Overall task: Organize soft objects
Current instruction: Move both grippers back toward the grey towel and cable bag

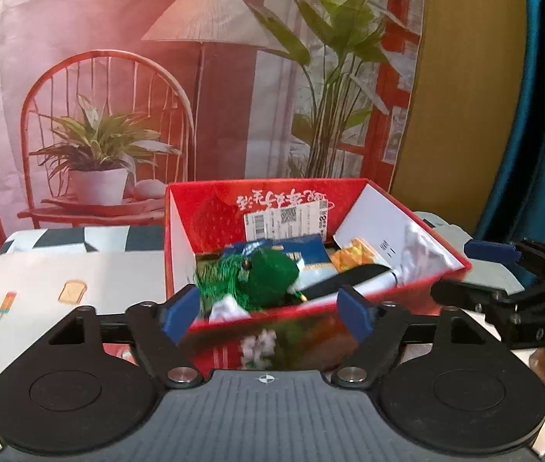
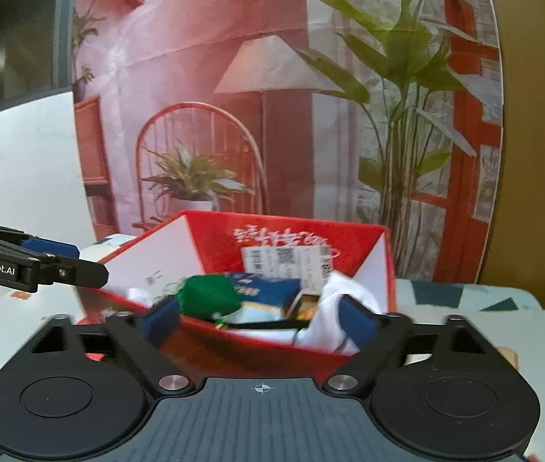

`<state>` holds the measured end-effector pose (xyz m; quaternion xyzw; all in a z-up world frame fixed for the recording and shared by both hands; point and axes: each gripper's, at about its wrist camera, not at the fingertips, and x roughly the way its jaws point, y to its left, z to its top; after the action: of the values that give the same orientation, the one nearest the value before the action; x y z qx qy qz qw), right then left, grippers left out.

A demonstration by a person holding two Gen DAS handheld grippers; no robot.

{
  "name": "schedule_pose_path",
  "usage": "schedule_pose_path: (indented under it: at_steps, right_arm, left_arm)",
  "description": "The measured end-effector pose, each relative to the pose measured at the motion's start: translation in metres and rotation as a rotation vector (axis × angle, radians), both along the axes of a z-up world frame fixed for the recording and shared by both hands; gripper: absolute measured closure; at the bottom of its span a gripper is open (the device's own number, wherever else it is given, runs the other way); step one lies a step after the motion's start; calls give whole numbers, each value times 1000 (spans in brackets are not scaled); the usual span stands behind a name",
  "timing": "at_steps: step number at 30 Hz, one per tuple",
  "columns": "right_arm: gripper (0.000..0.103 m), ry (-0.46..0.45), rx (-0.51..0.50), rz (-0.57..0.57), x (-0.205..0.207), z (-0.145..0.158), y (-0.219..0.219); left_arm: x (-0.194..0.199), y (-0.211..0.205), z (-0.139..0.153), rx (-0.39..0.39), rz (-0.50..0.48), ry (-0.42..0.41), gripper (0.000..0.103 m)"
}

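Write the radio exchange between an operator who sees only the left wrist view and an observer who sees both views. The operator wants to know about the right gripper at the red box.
Operator: I only see the right gripper from the side. Is it open?
Observer: Yes. The right gripper is open, with its pads on either side of a stretch of the red box's near rim and nothing gripped.
Operator: What is closest to it?
Observer: A white cloth hangs over the near rim, right behind its right finger. I cannot tell whether they touch.
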<state>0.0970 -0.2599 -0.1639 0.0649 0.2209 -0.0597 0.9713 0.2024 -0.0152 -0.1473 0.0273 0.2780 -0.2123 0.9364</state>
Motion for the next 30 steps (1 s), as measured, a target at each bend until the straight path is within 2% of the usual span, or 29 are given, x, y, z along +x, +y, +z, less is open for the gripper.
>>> schedule_pose_path:
  at_steps: [4,8,16,21,30]
  right_arm:
    - [1,5,36,7,-19,-8,16]
    - [1,36,54,3,-35,-24,30]
    - [1,183,77,-35,-51,-80,50]
    - [1,258,71,-41,-53,-104,55]
    - [0,293,73,-36,-51,-113,55]
  left_arm:
    - [-28,8,-9,-13,1,12,16]
    - [-51,8,-27,8,-8,41,13]
    - [-70,4,-83,31,0,187,11]
    - [-71,8,-104,44,10,246,11]
    - [-75,9,-114,55,3,245,7]
